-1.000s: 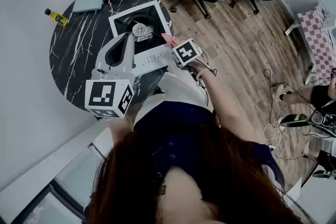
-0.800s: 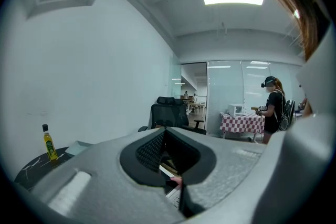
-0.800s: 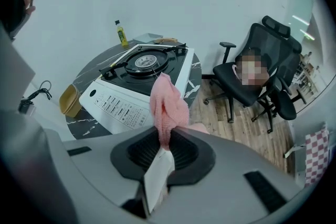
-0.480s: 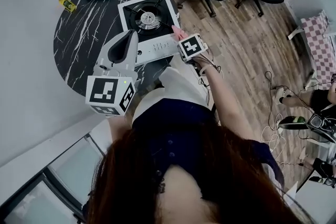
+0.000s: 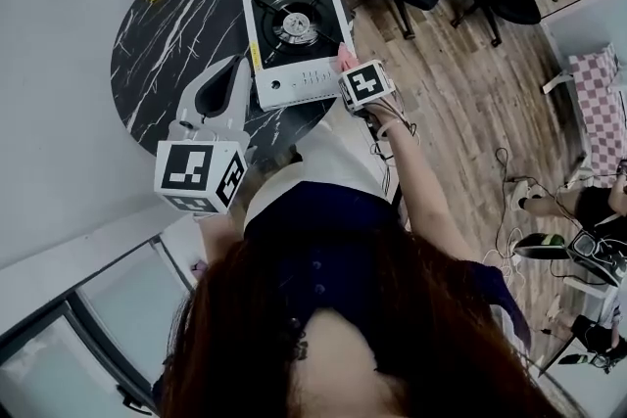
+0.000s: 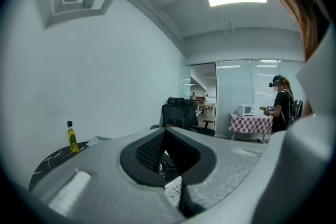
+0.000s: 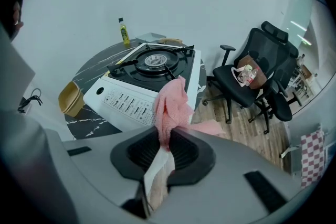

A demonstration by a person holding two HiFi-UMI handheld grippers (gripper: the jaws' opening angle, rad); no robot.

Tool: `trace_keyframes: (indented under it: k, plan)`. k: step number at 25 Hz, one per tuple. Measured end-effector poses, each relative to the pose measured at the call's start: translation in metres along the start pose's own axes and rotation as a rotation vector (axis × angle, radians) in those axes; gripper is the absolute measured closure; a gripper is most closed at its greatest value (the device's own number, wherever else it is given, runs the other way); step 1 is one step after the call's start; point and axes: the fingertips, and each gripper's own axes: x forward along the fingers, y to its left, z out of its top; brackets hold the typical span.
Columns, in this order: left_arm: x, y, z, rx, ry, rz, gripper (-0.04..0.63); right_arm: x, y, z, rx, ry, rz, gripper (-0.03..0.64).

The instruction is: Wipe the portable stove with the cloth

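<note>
Right gripper (image 7: 169, 136) pinches the pink cloth (image 7: 173, 102), which bunches up out of its jaws (a white tag trails back between them). The portable stove (image 7: 149, 76) sits just ahead and to its left on the black marble table (image 7: 97, 68). Can't tell whether cloth and stove touch. Left gripper (image 6: 167, 160) has its jaws pressed together and empty, with the stove beyond its tips and a yellow bottle (image 6: 71, 138) far ahead-left.
</note>
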Motion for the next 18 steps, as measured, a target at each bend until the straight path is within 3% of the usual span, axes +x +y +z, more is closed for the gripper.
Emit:
trace_keyframes:
  k: [18]
  plan:
    - [-0.001,0.022,-0.008,-0.044,-0.011,0.029,0.583,0.007,0.040,0.020,-0.013,-0.013,0.061,0.555]
